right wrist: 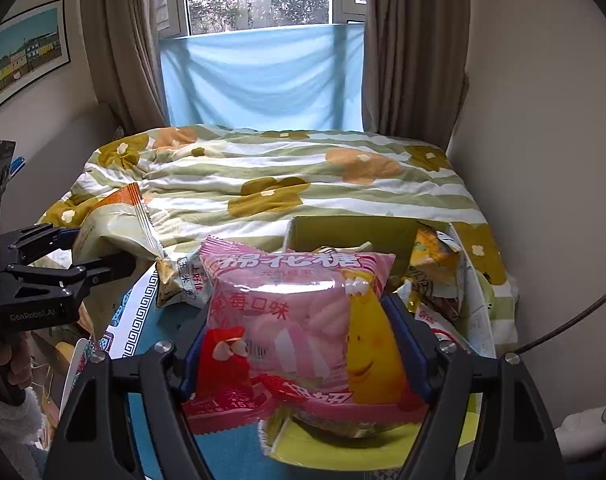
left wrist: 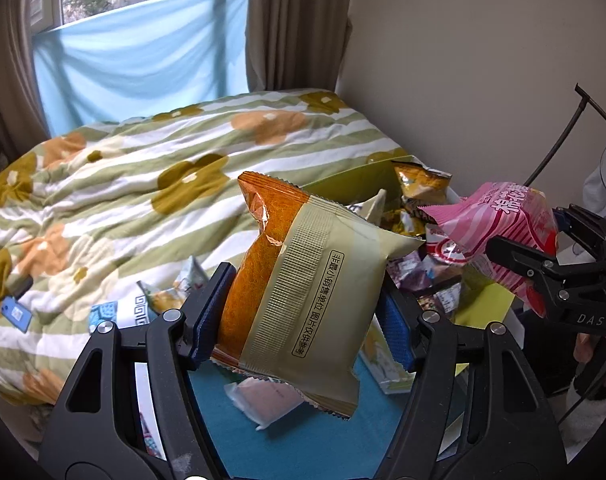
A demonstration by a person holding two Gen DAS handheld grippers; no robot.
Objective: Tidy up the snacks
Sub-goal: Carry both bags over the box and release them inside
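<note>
While both packets hang clear above the bed (right wrist: 287, 184), I have the floral duvet filling most of each view, running back to the window end under the blue cloth (right wrist: 263, 76), and the snacks gathered at the near end of the bed. At the near right corner sits the olive-green box (right wrist: 343, 232), its flaps up, already holding a jumble of packets: a yellow-orange bag against its right wall, a red-and-white one lower down, others I cannot tell apart. Loose packets also lie on the blue mat (left wrist: 303, 440) at the near edge, outside the box. My left gripper (left wrist: 303, 312) is clamped partway closed on the orange and beige packet (left wrist: 303, 280), its blue pads pressing both sides. My right gripper (right wrist: 303, 344) stands wider, squeezing the pink marshmallow bag (right wrist: 299, 320) across its middle. My worries, as I judge them: both packets are puffy and slick, so a quick swing could let one slide out of the pads and drop onto the duvet; the two grippers are near each other by the box, and could knock together at its mouth; and the box looks crowded, so a packet set on top may spill over the wall.
</note>
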